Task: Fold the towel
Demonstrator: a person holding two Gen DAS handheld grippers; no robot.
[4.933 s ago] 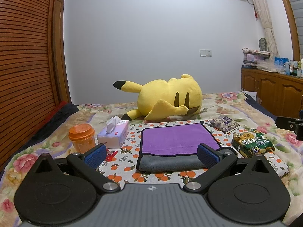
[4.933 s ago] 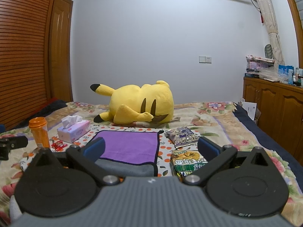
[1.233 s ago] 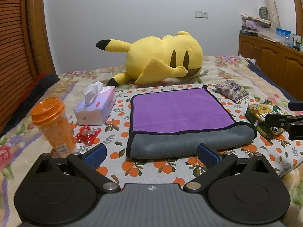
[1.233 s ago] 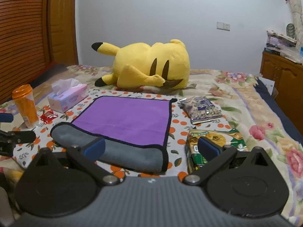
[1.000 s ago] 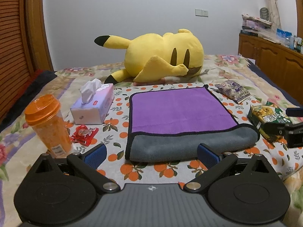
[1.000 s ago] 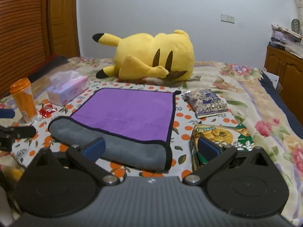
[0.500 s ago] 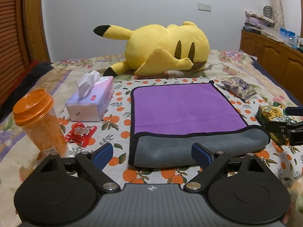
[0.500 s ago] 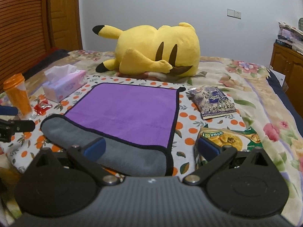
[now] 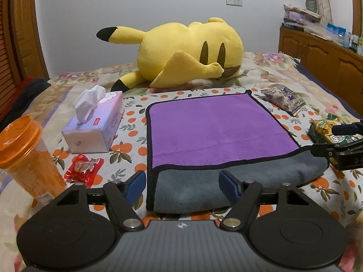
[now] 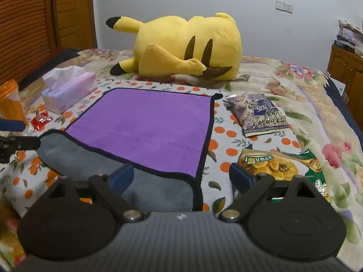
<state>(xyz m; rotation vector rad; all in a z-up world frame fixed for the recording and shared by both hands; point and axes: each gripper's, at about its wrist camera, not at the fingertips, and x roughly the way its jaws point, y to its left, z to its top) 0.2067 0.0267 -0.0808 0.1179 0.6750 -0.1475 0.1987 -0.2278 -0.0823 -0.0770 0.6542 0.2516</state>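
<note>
A purple towel [image 9: 215, 127] with a black hem lies flat on the bed; its near edge is turned over and shows the grey underside [image 9: 226, 183]. It also shows in the right wrist view [image 10: 147, 122], grey fold [image 10: 90, 161] at the near left. My left gripper [image 9: 182, 184] is open and empty, its blue pads astride the towel's near left corner. My right gripper [image 10: 181, 176] is open and empty, astride the near right corner. The right gripper also shows at the right of the left wrist view [image 9: 340, 142].
A yellow plush toy [image 9: 188, 52] lies behind the towel. A tissue box [image 9: 95, 127], an orange cup [image 9: 25, 156] and a red candy wrapper [image 9: 84, 166] are left of it. Two snack bags [image 10: 258, 113] [image 10: 279, 165] lie to its right. A wooden cabinet [image 9: 329, 52] stands far right.
Both grippers have moved forward and down toward the towel's near edge. The left gripper's fingers have narrowed a little. The towel has not moved.
</note>
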